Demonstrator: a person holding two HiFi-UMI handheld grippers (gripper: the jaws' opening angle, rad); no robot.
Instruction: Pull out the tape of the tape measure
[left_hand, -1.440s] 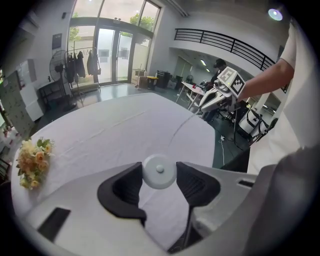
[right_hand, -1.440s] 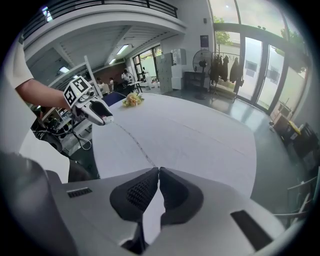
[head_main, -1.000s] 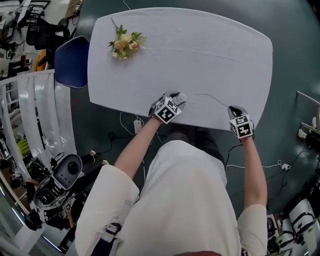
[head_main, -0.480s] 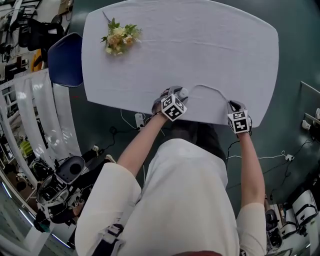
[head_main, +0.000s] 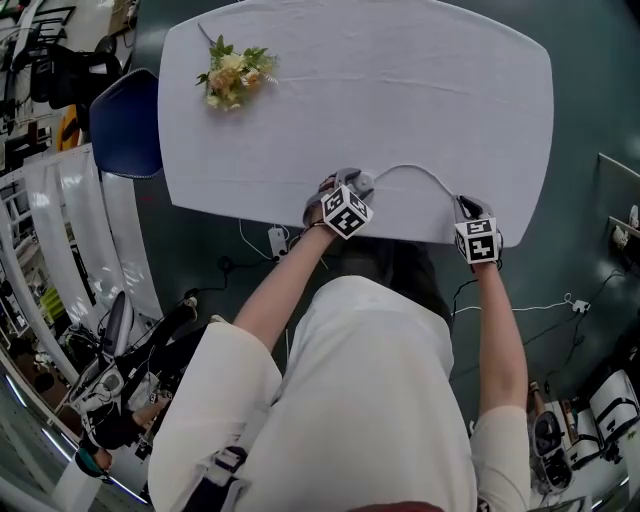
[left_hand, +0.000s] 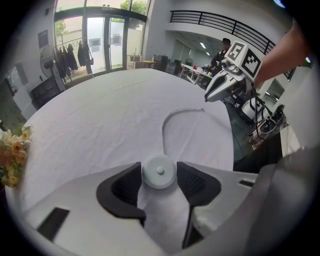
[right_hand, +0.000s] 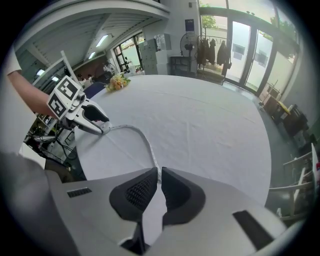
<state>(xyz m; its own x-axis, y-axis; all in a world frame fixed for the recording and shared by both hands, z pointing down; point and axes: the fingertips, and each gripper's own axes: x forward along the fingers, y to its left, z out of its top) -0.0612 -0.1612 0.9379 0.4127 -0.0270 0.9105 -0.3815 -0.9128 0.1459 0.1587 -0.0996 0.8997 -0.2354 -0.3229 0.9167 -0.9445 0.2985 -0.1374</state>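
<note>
– Tape measure (left_hand: 159, 171), where does it sit?
– Between the pads of the left gripper (left_hand: 159, 178), which press on its small round white case from both sides, low over the near edge of the white-clothed table (head_main: 400, 80).
– And the tape (right_hand: 145, 141)?
– It runs out of the case and bends in a loose arch over the cloth to the right gripper (right_hand: 159, 176), near the same table edge.
– How do that gripper's jaws stand?
– Pressed nearly together, pinching the thin tape end between them.
– Anything else on the table?
– A small bunch of flowers (head_main: 235, 78) lies at the far left corner, well apart from both grippers.
</note>
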